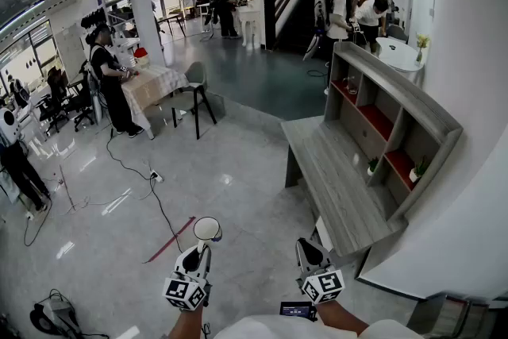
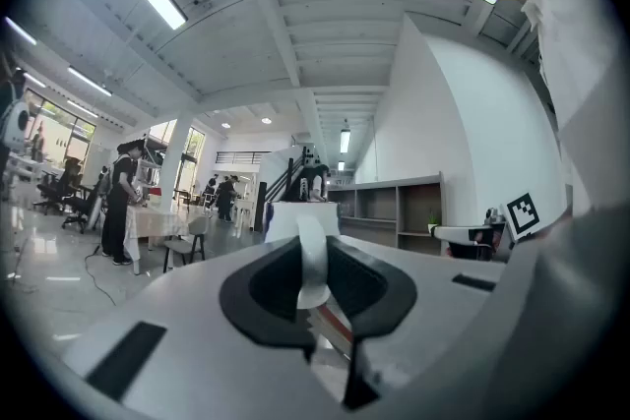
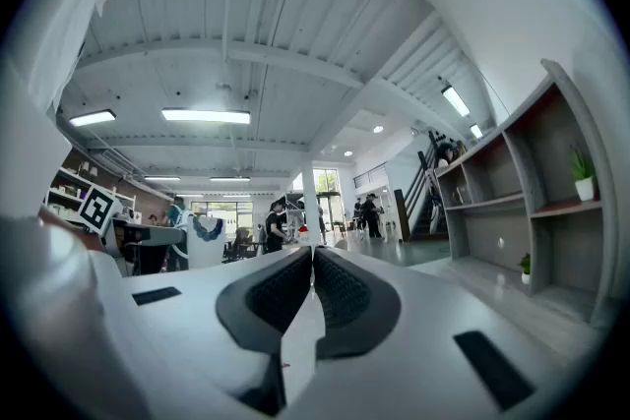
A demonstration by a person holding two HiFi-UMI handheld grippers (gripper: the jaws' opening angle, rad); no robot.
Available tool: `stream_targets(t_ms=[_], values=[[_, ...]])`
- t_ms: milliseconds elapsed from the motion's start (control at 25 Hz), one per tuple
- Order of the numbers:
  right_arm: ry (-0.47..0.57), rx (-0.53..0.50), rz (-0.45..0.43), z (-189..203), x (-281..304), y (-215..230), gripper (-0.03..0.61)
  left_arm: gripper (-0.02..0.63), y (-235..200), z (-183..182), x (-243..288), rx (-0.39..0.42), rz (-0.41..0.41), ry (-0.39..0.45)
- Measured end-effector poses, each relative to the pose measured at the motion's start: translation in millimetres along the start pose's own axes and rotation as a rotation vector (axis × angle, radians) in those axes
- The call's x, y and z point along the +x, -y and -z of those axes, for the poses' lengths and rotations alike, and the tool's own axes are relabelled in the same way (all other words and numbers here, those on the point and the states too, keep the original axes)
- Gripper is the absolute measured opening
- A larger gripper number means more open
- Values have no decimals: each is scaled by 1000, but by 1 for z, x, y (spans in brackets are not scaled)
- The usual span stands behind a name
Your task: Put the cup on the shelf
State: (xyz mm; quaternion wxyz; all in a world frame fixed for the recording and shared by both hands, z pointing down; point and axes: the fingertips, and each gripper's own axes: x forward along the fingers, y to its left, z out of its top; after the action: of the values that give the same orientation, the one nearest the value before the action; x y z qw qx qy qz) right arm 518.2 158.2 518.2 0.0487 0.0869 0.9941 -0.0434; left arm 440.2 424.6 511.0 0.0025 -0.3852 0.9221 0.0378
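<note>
We held the cup [image 1: 208, 229] in our left gripper [image 1: 200, 244], with the jaws set narrow and pinched on the cup's wall. In the left gripper view that wall stood as a thin white strip between the pads, and the cup's mouth faced up and forward. Our right gripper [image 1: 308, 248] hung beside it with its jaws pressed together on nothing, and the right gripper view showed only a seam between the pads.

The shelf [image 1: 401, 95] stood well apart from us, ahead and to the right against the wall, with bare floor in between. Small plants [image 1: 372, 164] sat in two of its lower compartments.

We judged this to be the carrying step: the cup was gripped and off any surface, but not yet at the shelf. The next move called for walking toward the shelf with the cup level, then choosing an open compartment, reaching in with the left gripper, setting the cup down upright, and only then opening the jaws.
</note>
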Motion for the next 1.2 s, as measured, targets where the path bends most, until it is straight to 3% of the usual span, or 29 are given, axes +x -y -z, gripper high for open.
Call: stream_targets(t_ms=[200,480,680,880,1200], values=[[20,-8,-15,-4,-4,-35,37,61,-14,-8,-25,3,-5,15],[-17,-23,-7,-3,-18,-35,37,61,-9,-2,-42,-34,-12,18],[27,4,-29,-11,-25,-42,37,61,-1,1,-49,-37,1,14],[5,-13,-33,-6,-35,-46,37,61,9,1,-57,-48,10,28],[-7,7,-3,0,-57,-32,37,61,24,-8,-59,-48,8,37]])
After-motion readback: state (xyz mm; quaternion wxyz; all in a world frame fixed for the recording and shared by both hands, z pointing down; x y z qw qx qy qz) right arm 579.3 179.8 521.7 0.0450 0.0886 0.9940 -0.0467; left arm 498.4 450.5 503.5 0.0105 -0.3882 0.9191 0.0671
